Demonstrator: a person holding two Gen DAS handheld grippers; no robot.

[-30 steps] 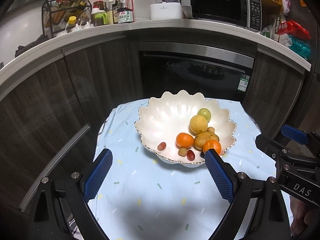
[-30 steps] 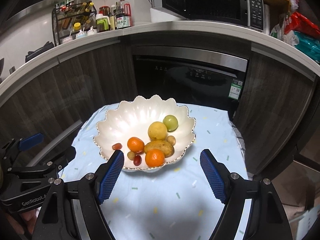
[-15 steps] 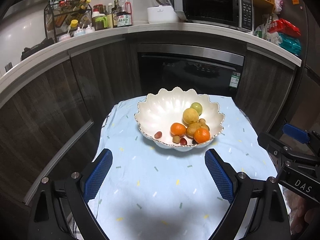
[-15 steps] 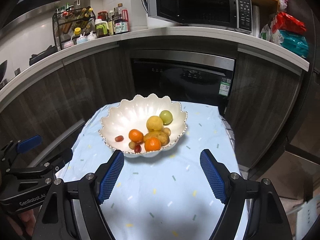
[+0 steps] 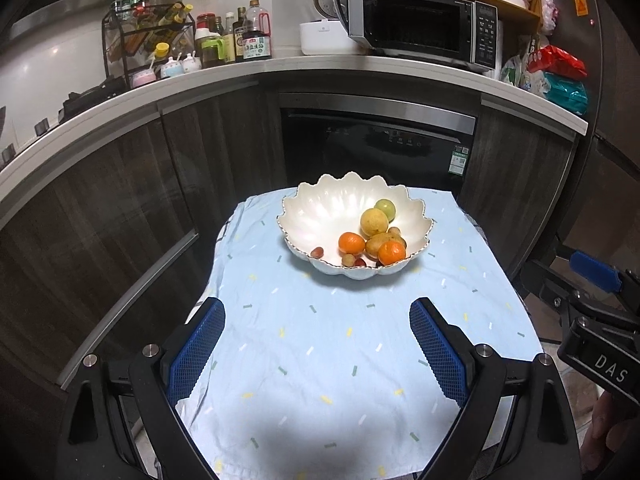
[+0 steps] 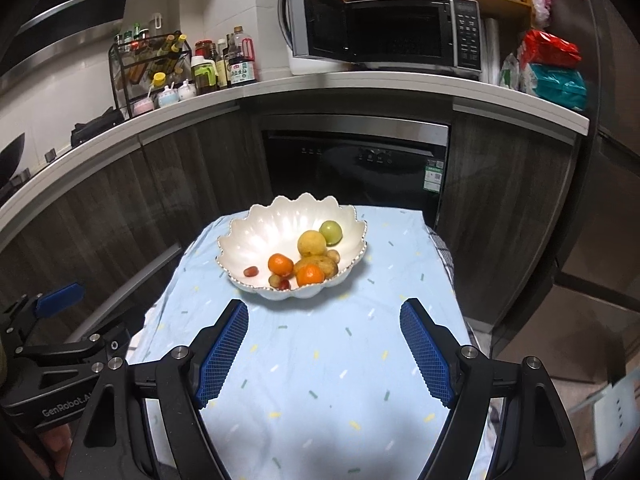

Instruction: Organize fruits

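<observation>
A white scalloped bowl [image 5: 320,216] [image 6: 264,232] stands at the far end of a small table under a light blue cloth [image 5: 320,352] [image 6: 320,360]. In it lie two oranges [image 5: 351,242] [image 6: 280,263], a yellow fruit [image 5: 374,222] [image 6: 311,243], a green fruit [image 5: 385,209] [image 6: 330,232], a brownish fruit [image 6: 324,265] and some small red and tan ones [image 5: 317,252]. My left gripper [image 5: 316,320] is open above the near cloth, well short of the bowl, nothing between its blue pads. My right gripper [image 6: 325,320] is open too and empty.
Dark wood cabinets and a built-in black appliance [image 5: 376,148] stand right behind the table. The counter above carries a spice rack [image 5: 148,40], bottles [image 5: 240,40] and a microwave [image 6: 384,32] with its door open. A tall dark fridge [image 6: 608,160] is at the right.
Both grippers have drawn back from the bowl and risen a little, so bowl and table look smaller and farther. Both stay open and empty. The fruit has not moved.
</observation>
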